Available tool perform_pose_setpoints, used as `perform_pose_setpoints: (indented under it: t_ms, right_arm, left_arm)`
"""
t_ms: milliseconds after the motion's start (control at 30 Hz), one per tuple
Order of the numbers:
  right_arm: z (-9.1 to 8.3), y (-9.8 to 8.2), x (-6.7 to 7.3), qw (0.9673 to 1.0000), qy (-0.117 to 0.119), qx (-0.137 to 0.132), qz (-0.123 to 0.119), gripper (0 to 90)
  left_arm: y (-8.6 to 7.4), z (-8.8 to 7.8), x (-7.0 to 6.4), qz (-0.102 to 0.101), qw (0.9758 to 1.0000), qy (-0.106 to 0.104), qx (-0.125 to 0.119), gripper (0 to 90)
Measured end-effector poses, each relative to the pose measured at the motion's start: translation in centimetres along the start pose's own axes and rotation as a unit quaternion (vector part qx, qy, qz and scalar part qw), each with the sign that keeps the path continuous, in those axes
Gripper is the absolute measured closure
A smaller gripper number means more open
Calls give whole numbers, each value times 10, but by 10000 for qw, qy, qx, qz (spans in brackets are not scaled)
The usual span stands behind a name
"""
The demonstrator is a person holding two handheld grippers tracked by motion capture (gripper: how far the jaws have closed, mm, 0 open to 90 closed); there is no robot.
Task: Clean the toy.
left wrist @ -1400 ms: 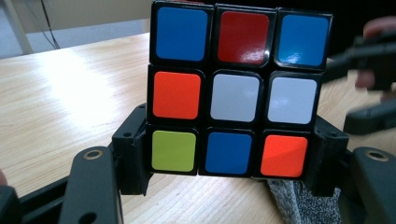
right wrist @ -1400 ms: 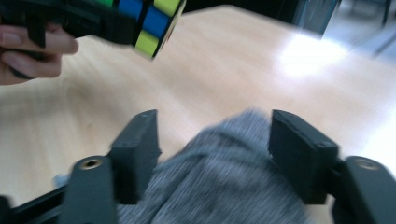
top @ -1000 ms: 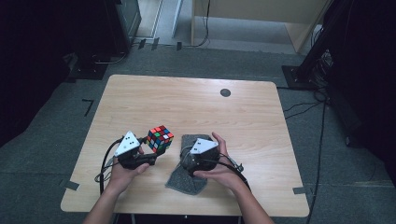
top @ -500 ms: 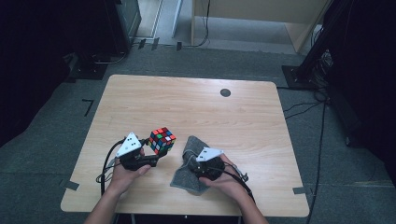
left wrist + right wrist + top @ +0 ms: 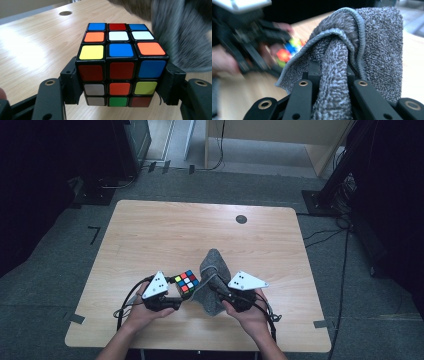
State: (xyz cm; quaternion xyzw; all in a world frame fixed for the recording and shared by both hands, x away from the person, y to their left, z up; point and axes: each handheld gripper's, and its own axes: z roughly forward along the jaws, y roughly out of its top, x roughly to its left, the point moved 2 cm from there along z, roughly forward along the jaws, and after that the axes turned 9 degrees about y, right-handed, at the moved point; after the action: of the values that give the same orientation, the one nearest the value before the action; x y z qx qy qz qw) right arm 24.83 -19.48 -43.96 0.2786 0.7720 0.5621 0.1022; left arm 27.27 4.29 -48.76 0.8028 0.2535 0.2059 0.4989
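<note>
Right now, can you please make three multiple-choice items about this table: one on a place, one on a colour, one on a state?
1. Where is the puzzle cube?
A. between the jaws of the left gripper
B. lying far off by the dark round spot
C. on the floor

2. What colour is the cloth?
A. red
B. grey
C. yellow

3. How does the right gripper stand?
A. open above the bare table
B. shut on the cloth
C. shut on the cube

Answers:
1 A, the left gripper view shows the black jaws pressing both sides of the cube.
2 B, the towelling looks grey in the high view and the right gripper view.
3 B, a fold of cloth is pinched between its jaws, which have just been closing.
</note>
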Motion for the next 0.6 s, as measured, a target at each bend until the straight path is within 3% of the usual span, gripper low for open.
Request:
perform_pose_setpoints:
  t_ms: [100, 200, 300, 400, 500, 600]
  right_arm:
    - [-4, 10, 8, 9992, 189, -354, 71, 773]
    - [-2, 13, 11, 9982, 420, -394, 158, 770]
    - [3, 5, 9, 9987, 374, -257, 214, 768]
    - [5, -3, 0, 9975, 445, -318, 457, 767]
    - [7, -6, -4, 9987, 247, -111, 434, 767]
    - [4, -6, -7, 9986, 197, -114, 469, 767]
  left_arm:
    - [3, 1, -11, 145, 9998, -110, -38, 340]
    - [6, 0, -17, 258, 9994, -168, -174, 340]
    - [12, -6, -19, 202, 9984, -305, -433, 342]
    - [8, -5, -18, 335, 9987, -209, -311, 343]
    - [6, -2, -18, 309, 9990, -180, -274, 343]
    - [7, -4, -16, 254, 9989, -173, -346, 344]
